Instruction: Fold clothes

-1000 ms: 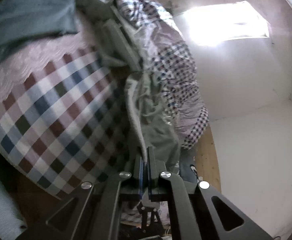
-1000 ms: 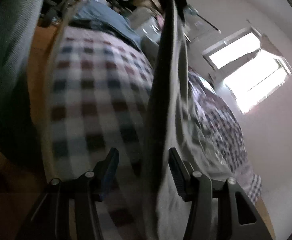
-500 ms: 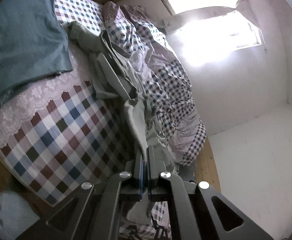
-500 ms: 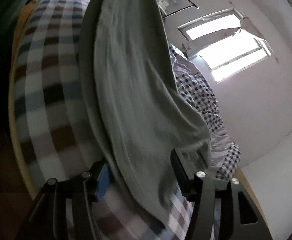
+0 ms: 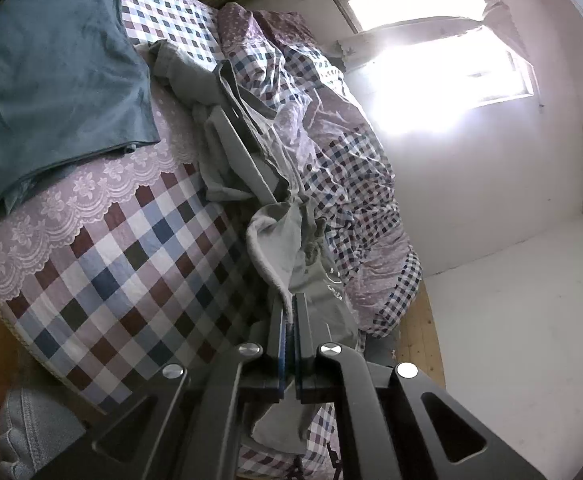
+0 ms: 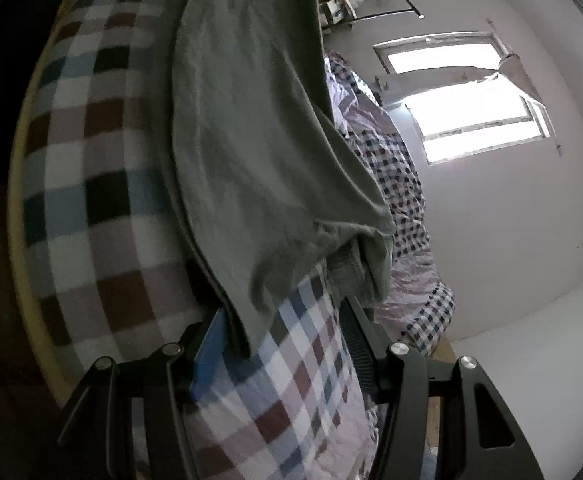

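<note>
A grey-green garment (image 5: 283, 248) lies crumpled along the middle of the checked bed, trailing from the far end toward me. My left gripper (image 5: 291, 320) is shut on its near edge, and a flap of the cloth hangs below the fingers. In the right wrist view the same garment (image 6: 251, 140) is draped over the bed just ahead. Its lower hem hangs between the spread fingers of my right gripper (image 6: 283, 336), close to the blue left pad (image 6: 209, 344). The right jaws stand well apart and do not pinch the cloth.
A teal cloth (image 5: 51, 80) lies flat on the far left of the checked bedsheet (image 5: 131, 272). A crumpled checked quilt (image 5: 351, 184) fills the bed's right side. A bright window (image 5: 431, 60), white walls and a strip of wooden floor (image 5: 415, 344) lie to the right.
My left gripper has drawn back a little with the garment, so more of the bed shows. My right gripper has swept sideways along the bed, and the garment's hem now hangs between its fingers.
</note>
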The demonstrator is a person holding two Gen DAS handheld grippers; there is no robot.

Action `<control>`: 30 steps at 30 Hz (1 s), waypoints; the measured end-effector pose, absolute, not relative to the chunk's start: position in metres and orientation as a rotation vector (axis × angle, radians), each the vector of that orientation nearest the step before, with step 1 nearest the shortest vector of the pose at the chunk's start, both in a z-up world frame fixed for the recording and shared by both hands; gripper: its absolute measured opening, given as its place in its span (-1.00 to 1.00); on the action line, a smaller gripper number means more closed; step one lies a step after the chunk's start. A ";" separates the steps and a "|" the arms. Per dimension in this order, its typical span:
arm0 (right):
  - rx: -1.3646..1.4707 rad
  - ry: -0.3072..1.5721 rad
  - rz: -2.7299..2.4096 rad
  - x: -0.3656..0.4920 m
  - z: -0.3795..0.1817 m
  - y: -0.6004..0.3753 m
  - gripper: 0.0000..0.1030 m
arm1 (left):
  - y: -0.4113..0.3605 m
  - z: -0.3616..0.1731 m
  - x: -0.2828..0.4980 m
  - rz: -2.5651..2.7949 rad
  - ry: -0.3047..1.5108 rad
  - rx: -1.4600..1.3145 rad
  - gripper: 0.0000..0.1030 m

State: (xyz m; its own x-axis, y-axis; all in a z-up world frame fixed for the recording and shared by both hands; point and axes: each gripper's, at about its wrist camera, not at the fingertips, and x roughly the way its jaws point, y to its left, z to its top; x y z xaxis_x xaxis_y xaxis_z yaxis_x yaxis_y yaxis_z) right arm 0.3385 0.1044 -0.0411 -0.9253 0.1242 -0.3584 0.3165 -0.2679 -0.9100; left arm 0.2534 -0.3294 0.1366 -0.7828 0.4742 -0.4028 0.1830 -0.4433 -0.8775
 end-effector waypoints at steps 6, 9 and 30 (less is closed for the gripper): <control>0.489 1.944 -2.228 0.345 -0.055 0.108 0.12 | -0.330 0.135 0.254 2.347 -1.543 -0.945 -0.99; 0.467 1.964 -2.210 0.342 -0.058 0.102 0.00 | -0.329 0.134 0.254 2.350 -1.538 -0.953 -0.99; 0.414 1.962 -2.167 0.364 0.115 0.124 -1.00 | -0.313 0.117 0.274 2.337 -1.454 -1.170 -0.99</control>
